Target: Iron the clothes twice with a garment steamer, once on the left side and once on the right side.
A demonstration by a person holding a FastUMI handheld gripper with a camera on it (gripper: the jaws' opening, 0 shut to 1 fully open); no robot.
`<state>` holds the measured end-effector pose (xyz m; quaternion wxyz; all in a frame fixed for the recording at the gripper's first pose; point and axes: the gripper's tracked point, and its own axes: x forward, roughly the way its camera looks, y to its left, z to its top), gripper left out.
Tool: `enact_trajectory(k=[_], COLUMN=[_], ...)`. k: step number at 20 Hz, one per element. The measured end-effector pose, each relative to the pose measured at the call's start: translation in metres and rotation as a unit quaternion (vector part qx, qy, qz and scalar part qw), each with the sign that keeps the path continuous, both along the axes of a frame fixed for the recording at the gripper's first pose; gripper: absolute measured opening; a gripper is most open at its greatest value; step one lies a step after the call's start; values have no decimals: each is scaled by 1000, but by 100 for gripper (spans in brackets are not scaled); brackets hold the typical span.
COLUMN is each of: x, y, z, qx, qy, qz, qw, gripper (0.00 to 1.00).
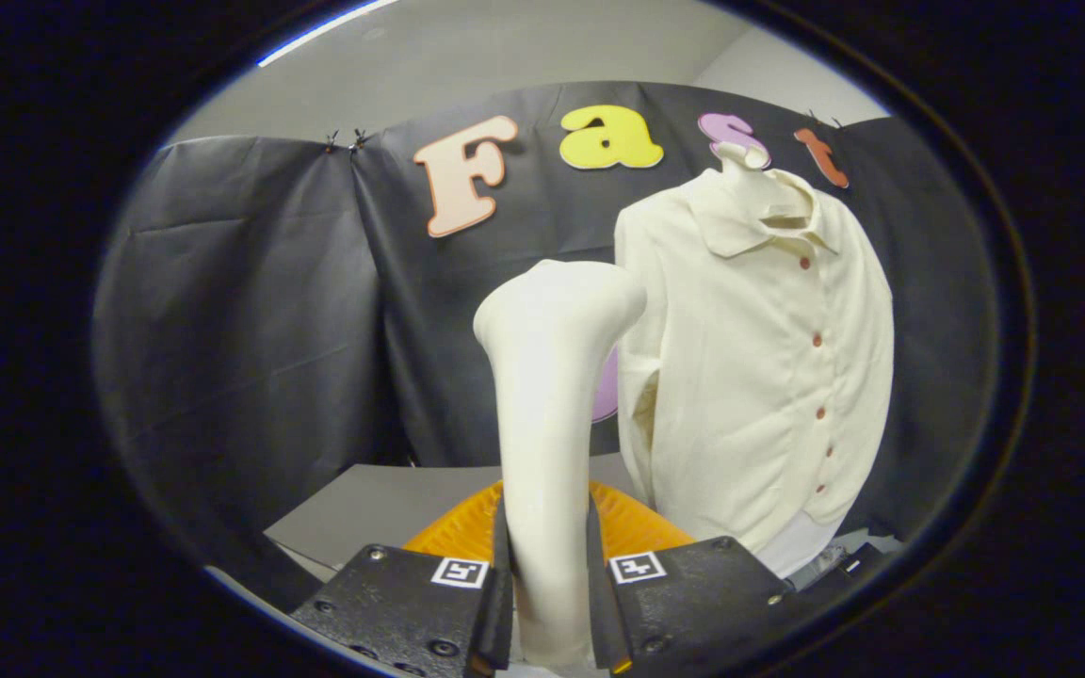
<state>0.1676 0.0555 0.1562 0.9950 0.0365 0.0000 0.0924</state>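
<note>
A cream garment steamer (547,414) stands upright between my fingers, its handle clamped by both pads and its head tilted toward the right. My gripper (549,593) is shut on that handle. Beyond the fingers and to the right, a cream button-up shirt (769,377) with small red buttons hangs on a white mannequin torso (745,174). The steamer's head sits just left of the shirt's sleeve, close to it; I cannot tell if they touch.
An orange ribbed dish (637,527) lies on the grey table (382,504) just behind the fingers. Black cloth walls close off the back and both sides. The mannequin's base (811,546) stands at the table's right end.
</note>
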Motion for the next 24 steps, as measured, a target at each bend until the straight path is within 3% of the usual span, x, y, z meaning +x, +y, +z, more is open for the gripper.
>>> enact_trajectory(k=[9,14,19,24], x=[46,72,86,95], y=[-130,-178,-162,-157], z=[41,60,43,13], qx=[-6,-27,-54,-58], qy=[-7,-28,-12,10], qz=[-64,-125,-81,-75], qw=[998,991,995,995], gripper=[34,35,36,36])
